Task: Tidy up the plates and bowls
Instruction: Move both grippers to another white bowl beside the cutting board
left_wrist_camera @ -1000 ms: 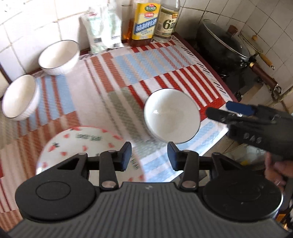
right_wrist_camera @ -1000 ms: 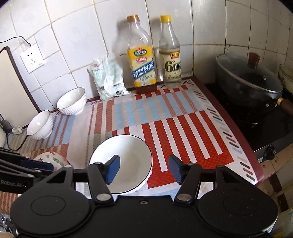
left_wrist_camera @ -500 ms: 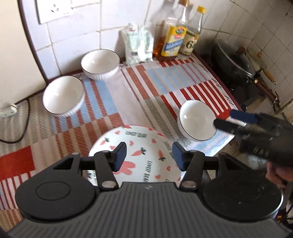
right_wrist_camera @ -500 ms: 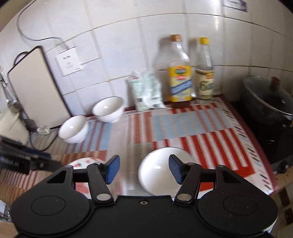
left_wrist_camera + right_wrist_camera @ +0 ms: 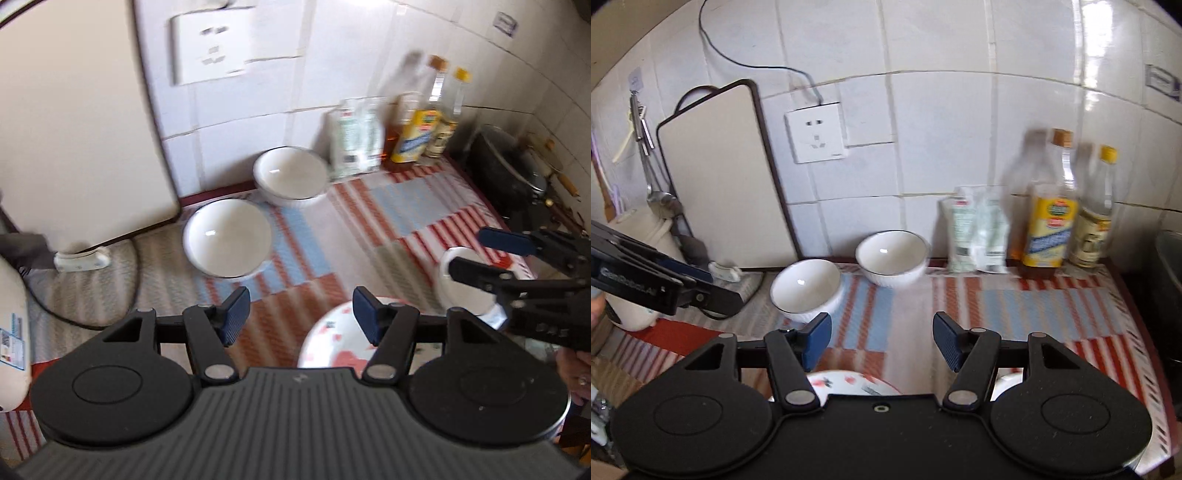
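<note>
Left gripper (image 5: 299,314) was empty, its jaws opening over the mat; right gripper (image 5: 881,341) was also released, gripping nothing. Two white bowls (image 5: 228,238) (image 5: 291,179) sat near the bench's back edge; a third bowl (image 5: 467,288) and the patterned plate (image 5: 332,339) lay near the front edge. Probably next: nest a bowl. Pinch one rim wall only, lift straight, lower centred, avoid clinking.

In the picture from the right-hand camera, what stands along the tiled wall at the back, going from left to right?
Cutting board → wall socket → white bowl → plastic packet → bottle with yellow label → bottle with yellow cap.
</note>
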{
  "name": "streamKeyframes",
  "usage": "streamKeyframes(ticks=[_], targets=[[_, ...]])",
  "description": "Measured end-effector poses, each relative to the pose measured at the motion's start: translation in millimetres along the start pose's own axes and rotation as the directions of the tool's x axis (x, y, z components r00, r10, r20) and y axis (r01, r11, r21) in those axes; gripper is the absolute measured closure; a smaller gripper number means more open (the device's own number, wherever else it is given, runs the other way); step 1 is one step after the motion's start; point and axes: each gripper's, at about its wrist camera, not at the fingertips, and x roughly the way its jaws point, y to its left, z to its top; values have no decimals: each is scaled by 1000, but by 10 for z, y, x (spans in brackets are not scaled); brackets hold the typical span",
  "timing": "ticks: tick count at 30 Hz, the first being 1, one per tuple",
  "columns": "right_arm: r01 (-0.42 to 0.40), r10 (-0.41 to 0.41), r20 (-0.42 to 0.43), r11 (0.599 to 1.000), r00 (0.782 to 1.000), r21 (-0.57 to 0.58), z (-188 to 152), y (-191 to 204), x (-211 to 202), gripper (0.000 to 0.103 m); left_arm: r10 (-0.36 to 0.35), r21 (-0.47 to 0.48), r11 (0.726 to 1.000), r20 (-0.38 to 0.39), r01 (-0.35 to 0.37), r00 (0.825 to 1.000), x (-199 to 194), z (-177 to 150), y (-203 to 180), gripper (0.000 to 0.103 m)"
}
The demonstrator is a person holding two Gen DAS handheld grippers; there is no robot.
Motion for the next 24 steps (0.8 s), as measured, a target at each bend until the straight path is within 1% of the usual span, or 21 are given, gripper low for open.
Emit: streamKeyframes(ticks=[4, 7, 9, 11, 12, 15, 17, 18, 20, 24], targets=[[-67, 67, -8, 998, 998, -3, 95, 245, 233, 37, 42, -22, 999, -2, -42, 999, 124, 65, 369, 43], [-80, 80, -20, 996, 997, -25, 138, 439, 462, 37, 36, -59, 998, 4, -35, 999, 249, 109, 593, 44], [-95, 94, -32, 995, 995, -14, 164, 490, 627, 37, 39, -71, 997, 15, -37, 999, 346, 129, 706, 44], [-108, 109, -54, 994, 993, 12, 184, 517, 817, 37, 45, -68, 997, 35, -42, 998, 441, 137, 776, 44], [-120, 122, -75, 992, 990, 32, 194, 523, 914, 37, 37, -63, 997, 48, -34, 998, 501, 146, 813, 44], [-172, 190, -133, 976, 973, 133, 195, 512, 1204, 37, 7, -73, 997, 41, -4, 999, 683, 195, 924, 46], [-160, 184, -157, 974, 970, 158, 184, 525, 1379, 37, -3, -79, 997, 31, 5, 1000, 815, 222, 987, 46], [-143, 169, -165, 977, 972, 159, 179, 529, 1463, 37, 1, -75, 997, 20, 0, 1000, 892, 234, 1008, 48], [-116, 148, -174, 976, 973, 184, 172, 505, 1607, 37, 3, -55, 999, -1, -3, 1000, 1039, 258, 1025, 55], [-78, 122, -185, 969, 975, 233, 169, 426, 1851, 38, 28, -34, 999, -42, -30, 999, 1313, 261, 1067, 62]])
